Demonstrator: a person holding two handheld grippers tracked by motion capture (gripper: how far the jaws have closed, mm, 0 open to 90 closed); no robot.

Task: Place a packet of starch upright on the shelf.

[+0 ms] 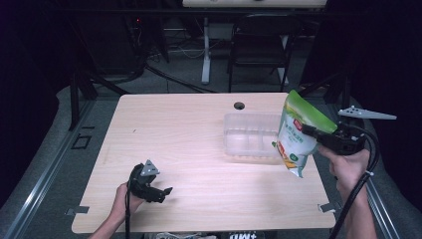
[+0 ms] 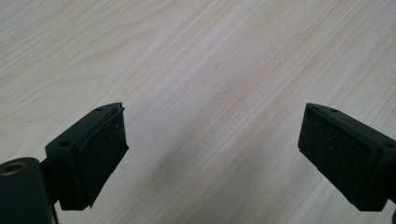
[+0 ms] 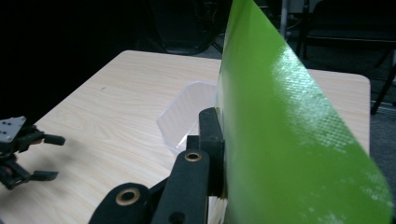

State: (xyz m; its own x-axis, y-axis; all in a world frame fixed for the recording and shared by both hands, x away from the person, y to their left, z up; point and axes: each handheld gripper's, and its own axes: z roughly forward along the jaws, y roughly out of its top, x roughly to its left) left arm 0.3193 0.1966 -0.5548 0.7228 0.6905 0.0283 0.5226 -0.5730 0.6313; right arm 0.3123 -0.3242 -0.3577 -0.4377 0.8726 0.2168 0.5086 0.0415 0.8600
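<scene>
A green and white snack bag [image 1: 297, 134] hangs in the air at the table's right, over the right end of a clear plastic tray [image 1: 249, 135]. My right gripper [image 1: 312, 132] is shut on the bag's side; in the right gripper view the green bag [image 3: 289, 130] covers the right half, with one black jaw pressed against it. My left gripper [image 1: 166, 193] rests low on the wooden table [image 1: 174, 129] near the front left edge, held by a hand. Its two pads [image 2: 100, 149] stand wide apart over bare wood, nothing between them.
The clear tray [image 3: 187, 114] lies right of the table's middle, near a dark cable hole [image 1: 239, 105] at the far edge. A chair and a desk leg stand on the floor beyond the table. Metal clips sit at the front corners.
</scene>
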